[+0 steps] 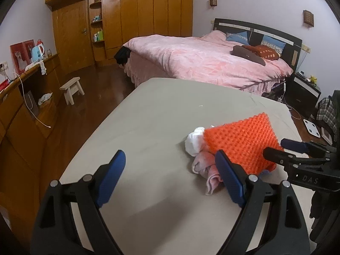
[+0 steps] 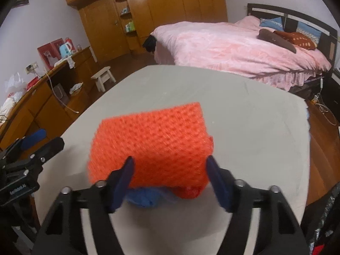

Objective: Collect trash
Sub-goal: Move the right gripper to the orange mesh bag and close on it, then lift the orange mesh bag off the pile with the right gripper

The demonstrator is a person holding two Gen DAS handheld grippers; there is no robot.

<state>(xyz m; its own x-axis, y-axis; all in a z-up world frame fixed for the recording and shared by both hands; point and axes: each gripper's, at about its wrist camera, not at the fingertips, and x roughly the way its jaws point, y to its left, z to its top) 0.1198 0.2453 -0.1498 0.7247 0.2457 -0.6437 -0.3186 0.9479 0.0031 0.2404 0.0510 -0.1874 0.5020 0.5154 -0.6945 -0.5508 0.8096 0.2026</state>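
Observation:
An orange foam net (image 2: 153, 140) lies tilted on the grey table (image 2: 244, 116), over a crumpled blue scrap (image 2: 144, 197). My right gripper (image 2: 170, 165) straddles the net's near end, jaws partly closed, pads at its sides with no clear squeeze. In the left wrist view the orange net (image 1: 240, 140) sits right of centre and the right gripper (image 1: 274, 146) reaches its right corner. A white tissue wad (image 1: 194, 142) and a pink tissue wad (image 1: 204, 165) lie against the net's left side. My left gripper (image 1: 170, 155) hovers open and empty, its right finger beside the pink wad.
A pink-covered bed (image 1: 201, 59) stands beyond the table. A long wooden sideboard (image 1: 31, 97) runs along the left wall, with a small stool (image 1: 72, 89) on the dark floor. Wardrobes (image 1: 148, 10) fill the back wall. A nightstand, cables and a scale (image 1: 312, 127) are at right.

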